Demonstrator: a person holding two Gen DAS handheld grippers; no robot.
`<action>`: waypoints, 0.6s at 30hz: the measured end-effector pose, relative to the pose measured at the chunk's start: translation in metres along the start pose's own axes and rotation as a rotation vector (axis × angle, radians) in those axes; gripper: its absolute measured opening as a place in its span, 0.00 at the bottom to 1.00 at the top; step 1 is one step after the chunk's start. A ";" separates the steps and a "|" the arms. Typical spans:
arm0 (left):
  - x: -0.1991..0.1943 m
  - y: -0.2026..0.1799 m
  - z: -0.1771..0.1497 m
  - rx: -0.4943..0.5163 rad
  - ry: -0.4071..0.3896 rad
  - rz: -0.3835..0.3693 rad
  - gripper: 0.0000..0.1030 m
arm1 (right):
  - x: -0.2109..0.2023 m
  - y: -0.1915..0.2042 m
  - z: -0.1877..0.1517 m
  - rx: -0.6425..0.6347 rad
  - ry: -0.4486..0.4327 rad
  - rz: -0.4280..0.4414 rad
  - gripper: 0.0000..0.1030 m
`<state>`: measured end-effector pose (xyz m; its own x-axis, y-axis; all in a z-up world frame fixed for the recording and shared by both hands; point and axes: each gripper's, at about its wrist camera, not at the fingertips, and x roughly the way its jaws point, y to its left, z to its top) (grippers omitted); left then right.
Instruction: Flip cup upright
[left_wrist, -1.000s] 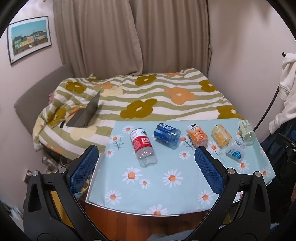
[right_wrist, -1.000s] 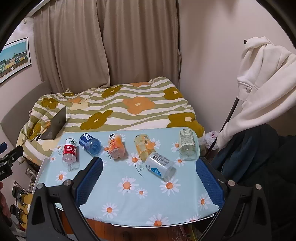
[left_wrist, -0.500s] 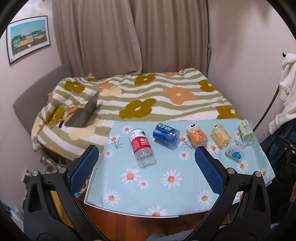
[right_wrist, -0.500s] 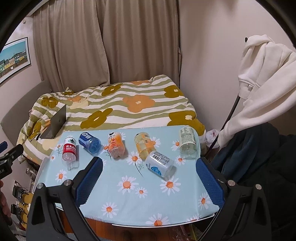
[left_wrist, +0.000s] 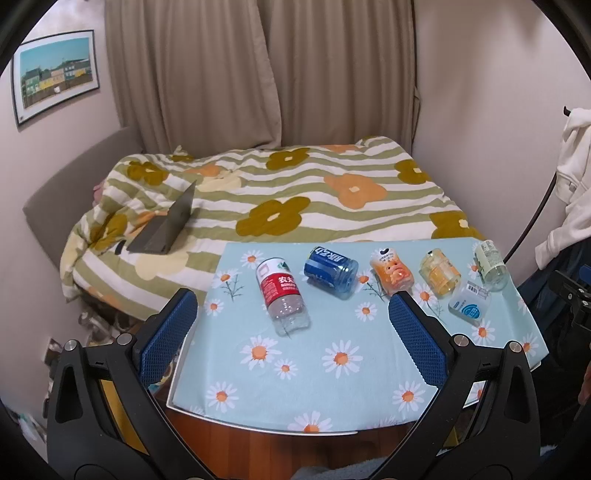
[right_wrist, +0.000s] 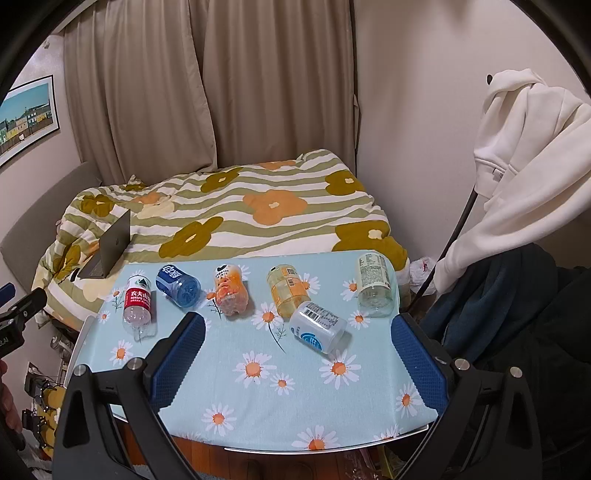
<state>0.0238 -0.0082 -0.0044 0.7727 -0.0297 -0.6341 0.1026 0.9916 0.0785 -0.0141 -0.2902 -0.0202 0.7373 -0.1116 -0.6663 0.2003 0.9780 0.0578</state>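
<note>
Several cut-bottle cups lie on their sides on a daisy-print table (left_wrist: 332, 373): red-label (left_wrist: 281, 295) (right_wrist: 138, 301), blue (left_wrist: 330, 270) (right_wrist: 178, 284), orange (left_wrist: 392, 272) (right_wrist: 229, 290), yellow (left_wrist: 439, 273) (right_wrist: 289, 291), white with blue logo (left_wrist: 470, 303) (right_wrist: 317, 325), and clear green-label (left_wrist: 491, 264) (right_wrist: 373, 283). My left gripper (left_wrist: 291, 325) is open and empty, above the table's near left part. My right gripper (right_wrist: 295, 350) is open and empty, above the near right part. Neither touches a cup.
A bed with a striped flower quilt (left_wrist: 295, 199) stands behind the table, with an open laptop (left_wrist: 166, 227) on it. A white hoodie (right_wrist: 524, 155) hangs at the right over dark clothing (right_wrist: 517, 314). Curtains (right_wrist: 221, 92) cover the back wall.
Both views shifted only slightly; the cups lie where they were and both grippers stay open.
</note>
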 end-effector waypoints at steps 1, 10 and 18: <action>0.000 0.001 0.000 0.000 0.000 0.000 1.00 | 0.000 0.000 0.000 0.001 0.000 0.001 0.98; 0.001 0.000 0.001 -0.001 0.001 -0.002 1.00 | 0.000 0.001 0.001 0.001 0.001 0.001 0.98; 0.001 0.002 0.001 -0.002 0.001 -0.004 1.00 | 0.000 0.001 0.001 0.002 0.001 0.001 0.98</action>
<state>0.0249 -0.0068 -0.0039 0.7718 -0.0336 -0.6349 0.1044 0.9917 0.0744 -0.0135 -0.2896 -0.0198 0.7370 -0.1102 -0.6669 0.2005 0.9779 0.0600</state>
